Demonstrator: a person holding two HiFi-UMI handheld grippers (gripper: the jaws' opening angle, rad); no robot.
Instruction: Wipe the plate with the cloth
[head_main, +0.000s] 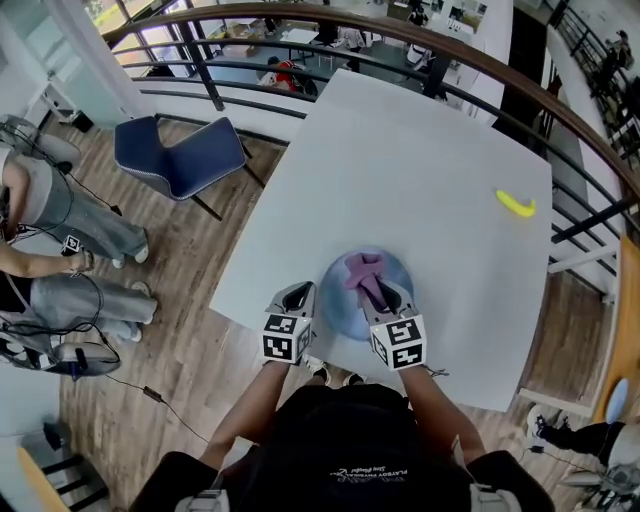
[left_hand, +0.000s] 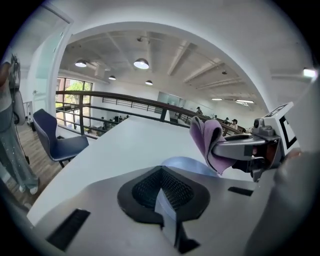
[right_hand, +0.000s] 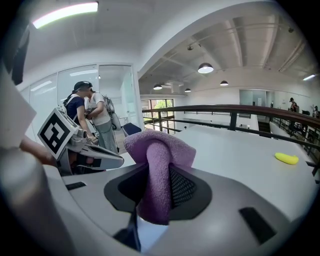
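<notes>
Purple fuzzy cloth, clamped in right tool, over pale blue plate, left tool closed

No word, number or brand can be read. The only lettering is a short line of small white print on the person's black shirt, too small and blurred to make out. The marker cube on the left hand-held gripper and the marker cube on the right hand-held gripper bear black-and-white square patterns, with no letters or digits in them.
</notes>
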